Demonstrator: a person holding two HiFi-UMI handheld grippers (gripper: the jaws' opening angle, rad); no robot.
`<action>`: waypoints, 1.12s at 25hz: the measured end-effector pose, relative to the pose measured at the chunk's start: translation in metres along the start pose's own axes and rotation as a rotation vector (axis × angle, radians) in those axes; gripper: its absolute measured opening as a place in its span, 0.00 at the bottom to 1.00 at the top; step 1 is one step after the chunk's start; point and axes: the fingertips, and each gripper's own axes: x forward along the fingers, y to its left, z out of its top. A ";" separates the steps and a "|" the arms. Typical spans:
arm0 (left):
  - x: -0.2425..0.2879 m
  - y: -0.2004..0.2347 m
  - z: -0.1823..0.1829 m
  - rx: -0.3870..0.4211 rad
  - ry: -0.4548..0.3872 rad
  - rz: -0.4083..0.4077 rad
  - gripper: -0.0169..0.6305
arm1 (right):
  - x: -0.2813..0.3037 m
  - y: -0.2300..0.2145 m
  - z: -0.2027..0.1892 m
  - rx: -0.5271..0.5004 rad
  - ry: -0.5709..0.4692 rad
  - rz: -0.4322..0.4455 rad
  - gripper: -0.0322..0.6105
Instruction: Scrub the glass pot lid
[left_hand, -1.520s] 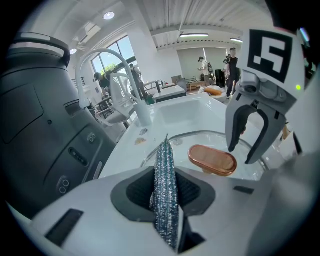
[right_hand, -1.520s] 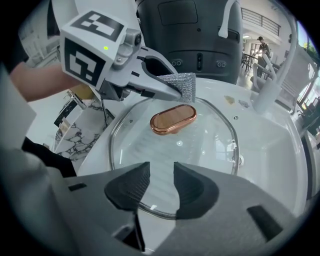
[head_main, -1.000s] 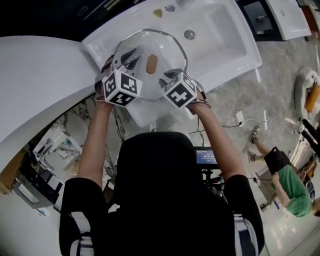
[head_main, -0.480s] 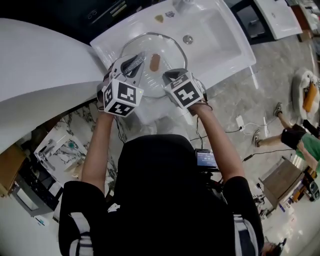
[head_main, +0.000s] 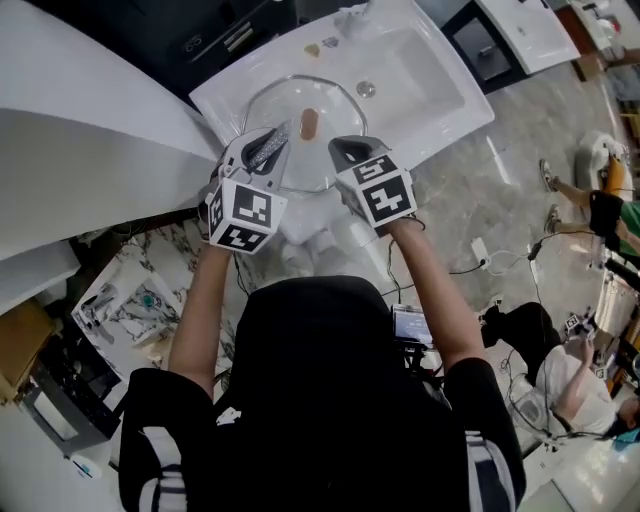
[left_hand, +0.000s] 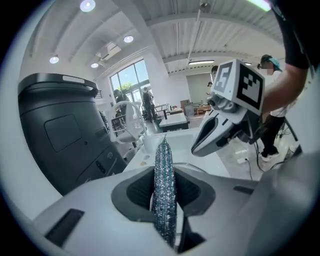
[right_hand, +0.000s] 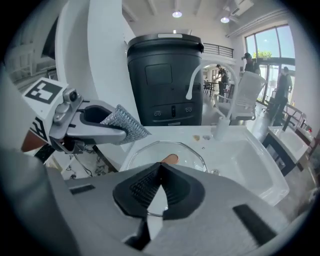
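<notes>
- My left gripper (left_hand: 164, 176) is clamped on a silvery scouring cloth (left_hand: 164, 165). The cloth stands on edge between the pads and sticks out past the tips.
- My right gripper (right_hand: 160, 167) has just been closing, and its jaws now meet tip to tip with nothing between them. It carries nothing.
- The glass pot lid (head_main: 338, 112) lies in the left part of the white sink (head_main: 425, 75), its wooden knob (head_main: 308, 122) facing up.
- From the head view both grippers hang over the near edge of the lid, left and right of the knob. As far as I can tell, neither touches the glass.
- I judge that I am between strokes: the cloth is in hand but off the glass. The scrubbing itself is either about to start or paused.
- The next move calls for bringing the cloth's flat side down onto the glass, not its thin edge, so I will have to tip the left gripper.
- The lid sits loose on smooth porcelain and will likely slide or rock under pressure. My right gripper should steady it, either by opening to take the rim or knob, or by pressing down with its closed tips.
- I cannot tell from here whether the glass is wet or soapy, so I would start with light pressure.
</notes>
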 end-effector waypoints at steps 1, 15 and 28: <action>-0.006 -0.002 0.002 0.002 -0.008 0.003 0.15 | -0.007 0.002 0.004 0.004 -0.024 -0.009 0.05; -0.098 -0.022 0.042 -0.013 -0.162 0.046 0.15 | -0.101 0.052 0.057 -0.032 -0.336 -0.096 0.05; -0.183 -0.034 0.086 -0.046 -0.377 0.083 0.15 | -0.178 0.107 0.079 -0.079 -0.540 -0.175 0.05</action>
